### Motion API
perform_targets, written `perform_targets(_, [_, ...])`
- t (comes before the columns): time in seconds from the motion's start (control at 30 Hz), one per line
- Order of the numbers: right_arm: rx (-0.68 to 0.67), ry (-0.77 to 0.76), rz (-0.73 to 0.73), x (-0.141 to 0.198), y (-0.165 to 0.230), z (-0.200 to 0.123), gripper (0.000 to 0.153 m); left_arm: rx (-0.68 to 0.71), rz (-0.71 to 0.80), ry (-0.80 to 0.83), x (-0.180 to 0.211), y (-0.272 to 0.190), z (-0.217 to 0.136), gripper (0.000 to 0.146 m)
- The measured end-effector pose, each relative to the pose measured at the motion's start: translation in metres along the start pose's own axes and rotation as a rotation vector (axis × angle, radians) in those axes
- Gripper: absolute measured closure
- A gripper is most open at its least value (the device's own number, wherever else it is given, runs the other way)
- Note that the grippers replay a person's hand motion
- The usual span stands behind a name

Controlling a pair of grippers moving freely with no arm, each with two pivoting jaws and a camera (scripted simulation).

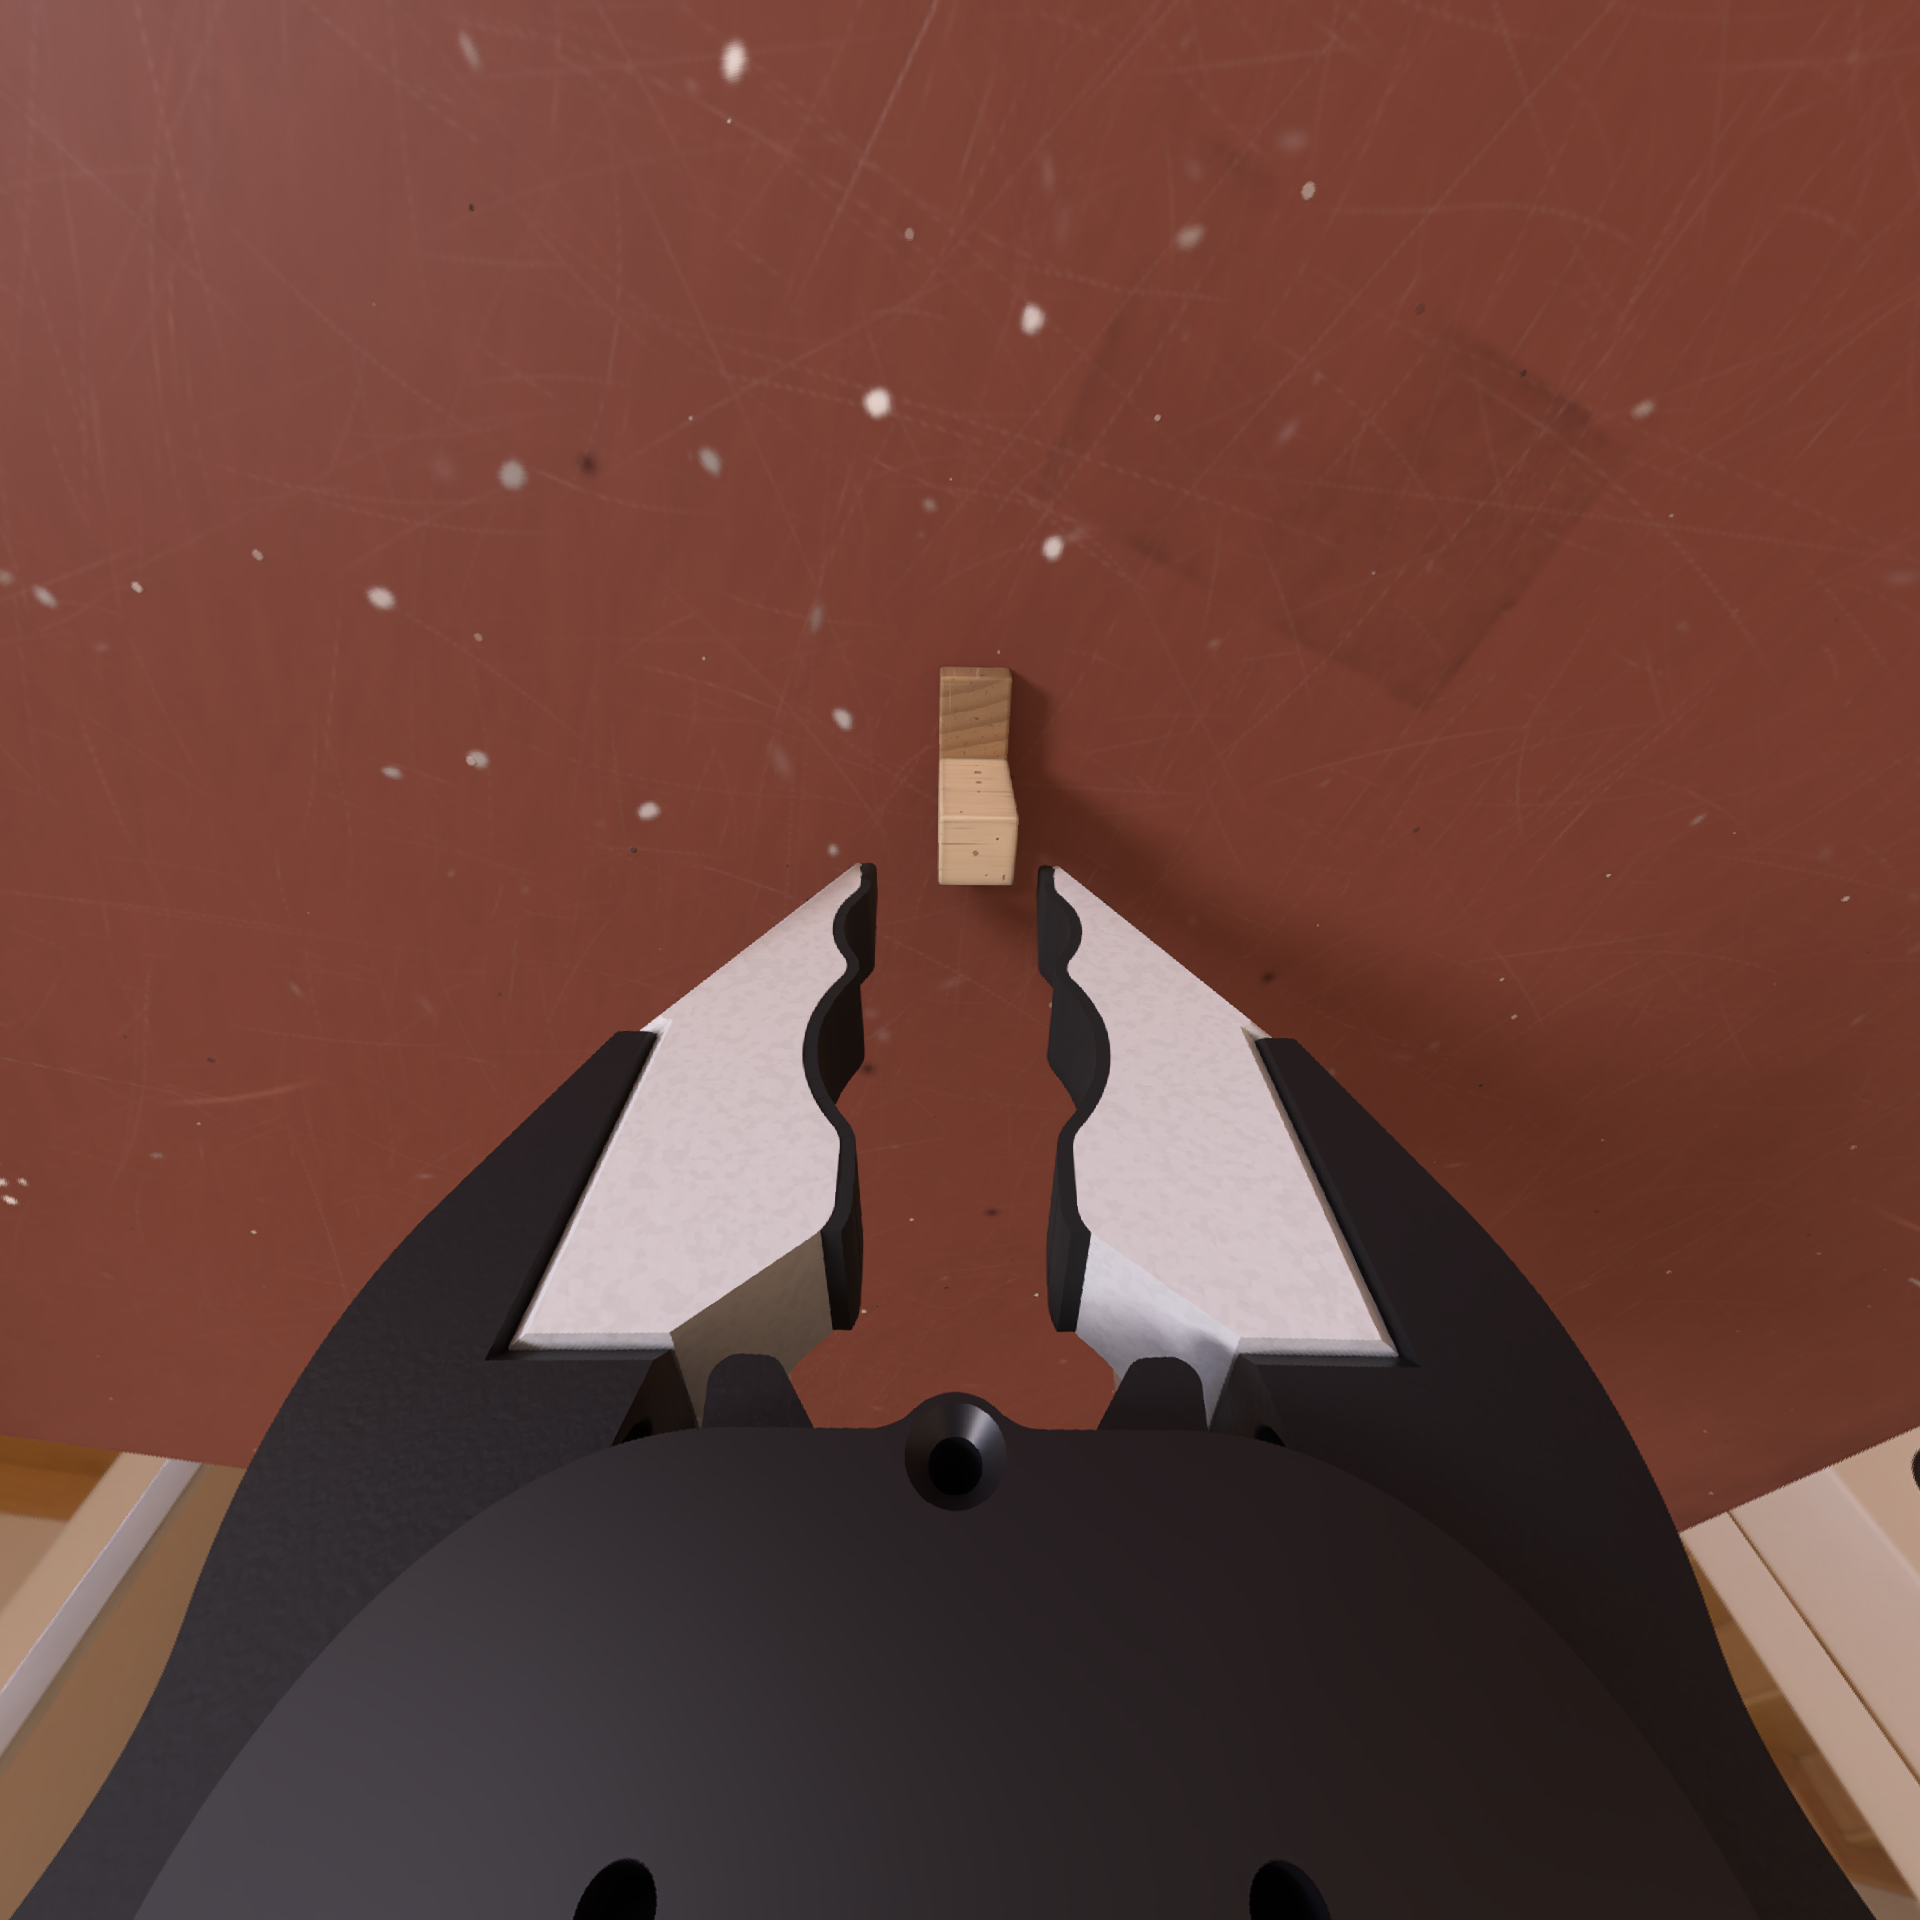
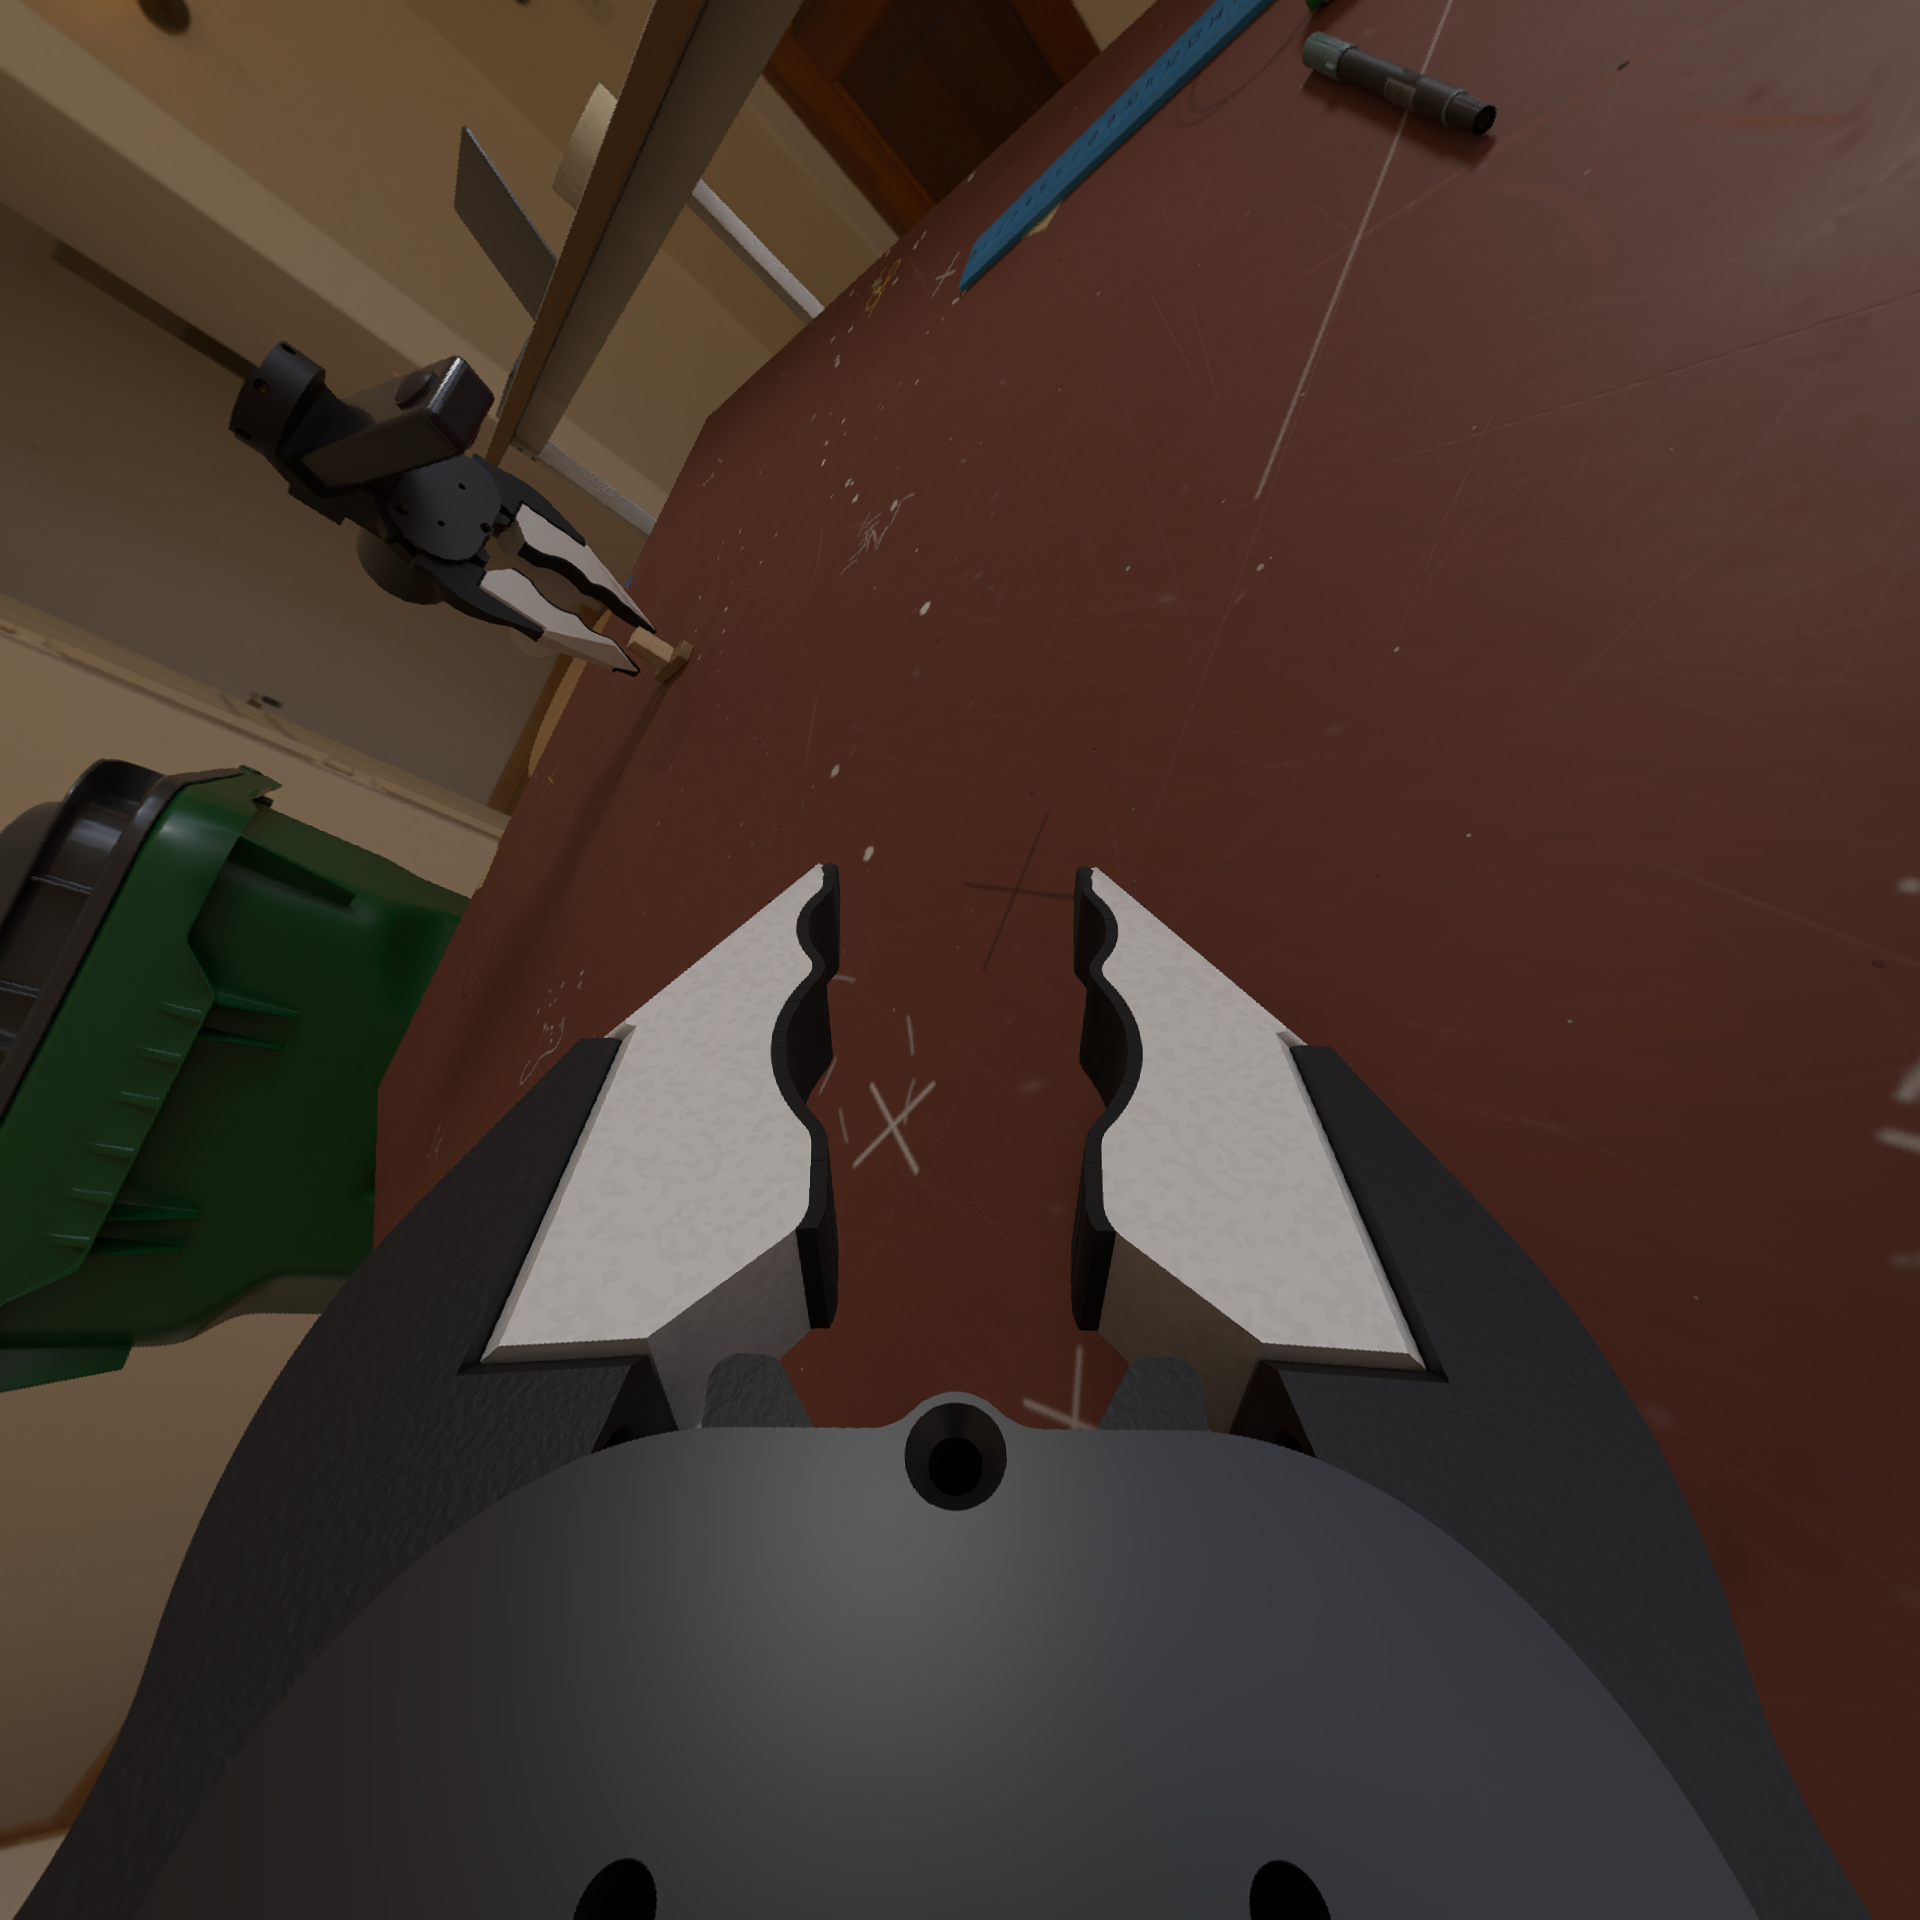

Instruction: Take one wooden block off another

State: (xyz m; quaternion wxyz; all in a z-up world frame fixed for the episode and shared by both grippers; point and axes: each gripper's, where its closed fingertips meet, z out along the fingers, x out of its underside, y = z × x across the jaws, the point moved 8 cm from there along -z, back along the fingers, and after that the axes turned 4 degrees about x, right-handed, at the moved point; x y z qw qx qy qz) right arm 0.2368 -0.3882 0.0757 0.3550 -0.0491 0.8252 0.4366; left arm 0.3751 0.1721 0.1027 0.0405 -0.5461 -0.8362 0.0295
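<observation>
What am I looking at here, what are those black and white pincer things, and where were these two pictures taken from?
Each picture comes from a camera mounted on a two-finger gripper, looking forward along its fingers. In the left wrist view, the left gripper is open, aimed at two stacked wooden blocks: the upper block sits on the lower block, on a scratched reddish-brown table. Nothing is held yet. In the right wrist view, the right gripper is open and empty over the same table. Far off lie a blue ruler and a dark marker; a green bin stands beside the table.
</observation>
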Motion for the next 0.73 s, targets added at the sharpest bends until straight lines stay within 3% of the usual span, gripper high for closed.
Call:
perform_targets(0.2, [-0.004, 0.002, -0.001, 0.0, 0.0, 0.0, 0.107, -0.01, 0.015, -0.003, -0.003, -0.003, 0.0, 0.12])
perform_targets(0.37, [-0.006, 0.002, -0.003, 0.0, 0.0, 0.0, 0.107, 0.006, 0.014, -0.027, -0.003, -0.003, -0.004, 0.133])
perform_targets(0.73, [-0.005, 0.004, 0.0, 0.0, 0.0, 0.0, 0.107, 0.05, -0.046, -0.143, 0.007, 0.0, -0.018, 0.133])
